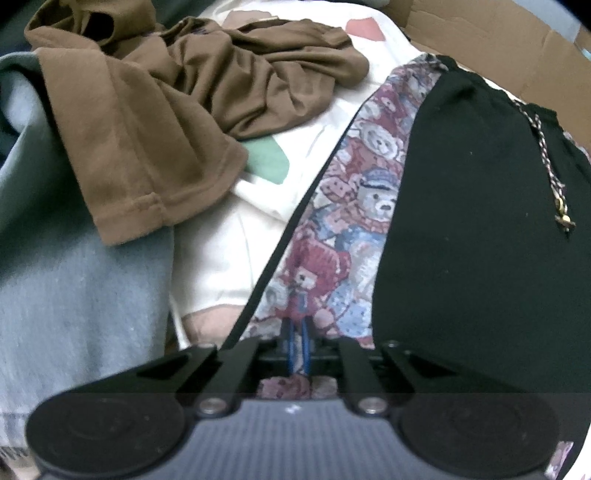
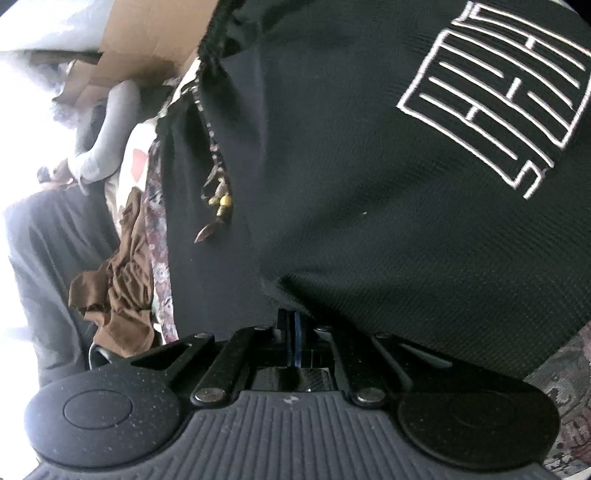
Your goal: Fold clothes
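A black garment with teddy-bear patterned panels [image 1: 476, 206] lies stretched out ahead in the left wrist view, its braided drawstring [image 1: 546, 158] on top. My left gripper [image 1: 297, 332] is shut on its teddy-bear patterned edge [image 1: 343, 221]. In the right wrist view the same black garment [image 2: 351, 166] fills the frame, with a white line emblem [image 2: 498, 99] and the drawstring [image 2: 218, 184]. My right gripper [image 2: 293, 325] is shut on a fold of the black cloth.
A crumpled brown garment [image 1: 184, 99] lies on the white patterned sheet [image 1: 325, 118] at the upper left, also in the right wrist view [image 2: 122, 280]. Grey-blue cloth [image 1: 66, 277] lies left. A cardboard box [image 1: 498, 33] stands behind.
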### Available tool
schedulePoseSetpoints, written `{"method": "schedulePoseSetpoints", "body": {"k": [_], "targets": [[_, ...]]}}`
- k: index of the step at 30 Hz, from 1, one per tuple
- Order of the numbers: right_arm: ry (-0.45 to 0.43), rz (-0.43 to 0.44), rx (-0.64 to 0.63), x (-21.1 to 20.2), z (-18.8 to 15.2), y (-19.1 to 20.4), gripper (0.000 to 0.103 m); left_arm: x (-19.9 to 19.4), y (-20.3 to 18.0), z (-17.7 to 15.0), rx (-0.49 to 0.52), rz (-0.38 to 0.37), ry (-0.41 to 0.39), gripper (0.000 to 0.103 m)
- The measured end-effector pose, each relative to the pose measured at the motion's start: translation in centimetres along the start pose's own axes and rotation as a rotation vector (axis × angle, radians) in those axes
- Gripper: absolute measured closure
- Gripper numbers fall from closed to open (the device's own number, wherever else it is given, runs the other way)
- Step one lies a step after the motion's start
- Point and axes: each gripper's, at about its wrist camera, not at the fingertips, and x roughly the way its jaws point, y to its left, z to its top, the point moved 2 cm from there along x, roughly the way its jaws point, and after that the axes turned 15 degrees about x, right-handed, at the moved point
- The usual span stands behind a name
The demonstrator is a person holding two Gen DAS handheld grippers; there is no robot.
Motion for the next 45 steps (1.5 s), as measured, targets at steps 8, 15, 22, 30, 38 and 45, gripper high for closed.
{"method": "schedulePoseSetpoints", "body": {"k": [8,15,22,30,38,45], "targets": [[-0.001,0.067,-0.070,-2.3,-1.1,2.1,0.103,0.1,1.1,-0.2,-0.010,0.035,0.014,0.100],[0.026,0.066,-0.120,-3.6,-1.9,2.8,0.103,0.0,1.5,-0.4,-0.001,0.050,0.023,0.100],[0.058,0.010,-0.153,-3.1,-2.6,2.0,0.102,-0.6,2.3,-1.5,0.030,0.110,0.070,0.098],[-0.013,-0.003,-0.266,-5.6,-1.3,2.8,0.087,-2.1,2.1,-0.3,0.039,0.101,0.003,0.085],[-0.153,-0.063,-0.353,-9.9,3.0,1.9,0.082,-1.7,0.4,2.8,0.083,0.052,-0.061,0.058],[-0.343,-0.169,-0.372,-13.5,7.5,0.0,0.081,-0.9,-0.7,5.6,0.136,0.068,-0.034,0.048]]}}
